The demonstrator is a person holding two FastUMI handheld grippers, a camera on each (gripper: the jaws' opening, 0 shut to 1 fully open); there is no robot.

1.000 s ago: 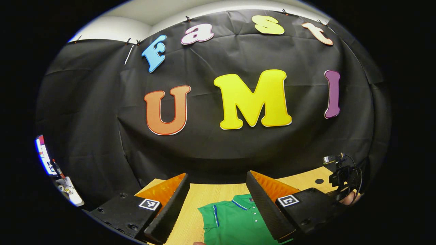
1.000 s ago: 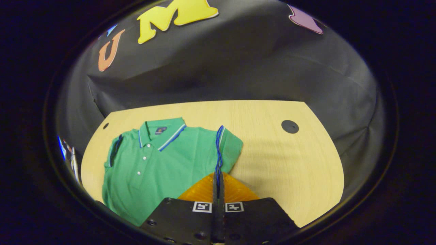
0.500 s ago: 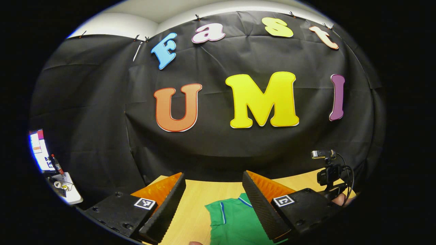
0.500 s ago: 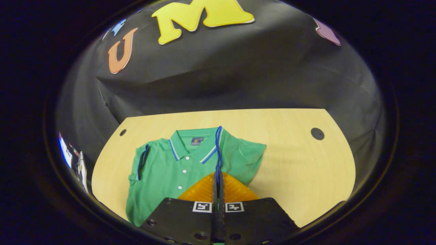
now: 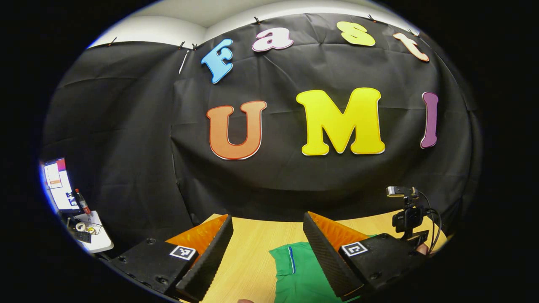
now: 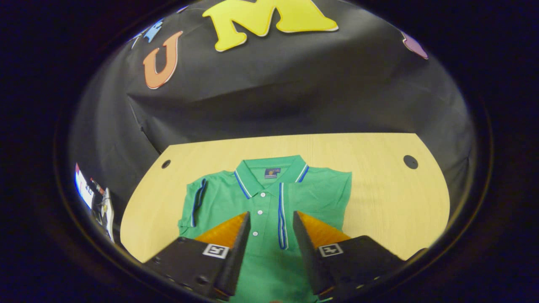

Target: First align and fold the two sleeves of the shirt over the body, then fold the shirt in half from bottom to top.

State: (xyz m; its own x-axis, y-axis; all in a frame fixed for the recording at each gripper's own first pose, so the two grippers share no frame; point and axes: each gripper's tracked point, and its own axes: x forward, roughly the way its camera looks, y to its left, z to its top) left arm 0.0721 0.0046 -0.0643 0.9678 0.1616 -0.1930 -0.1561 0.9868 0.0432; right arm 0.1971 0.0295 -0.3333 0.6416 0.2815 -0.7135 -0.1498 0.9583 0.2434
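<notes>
A green polo shirt [image 6: 261, 198] lies flat on the wooden table [image 6: 379, 202], collar toward the booth wall. In the right gripper view, its right-hand sleeve is folded over the body, and the blue-and-white cuff [image 6: 281, 216] lies beside the button placket. The left-hand sleeve [image 6: 196, 202] still sticks out sideways. My right gripper [image 6: 271, 216] hovers open over the chest, one finger on each side of the placket and cuff. My left gripper [image 5: 268, 219] is open and holds nothing, above the table near the shirt's outspread sleeve [image 5: 290, 261]. The right gripper's camera rig [image 5: 406, 214] shows beyond it.
Two round cable holes [image 6: 410, 161] [image 6: 166, 163] sit near the table's far corners. A side desk with a lit monitor [image 5: 57, 185] and small items stands off to the left. Bare tabletop [image 6: 391, 219] stretches to the right of the shirt.
My right gripper has carried the sleeve cuff across onto the shirt's body and opened, letting it go. The left gripper has drifted slightly left and stays open.
</notes>
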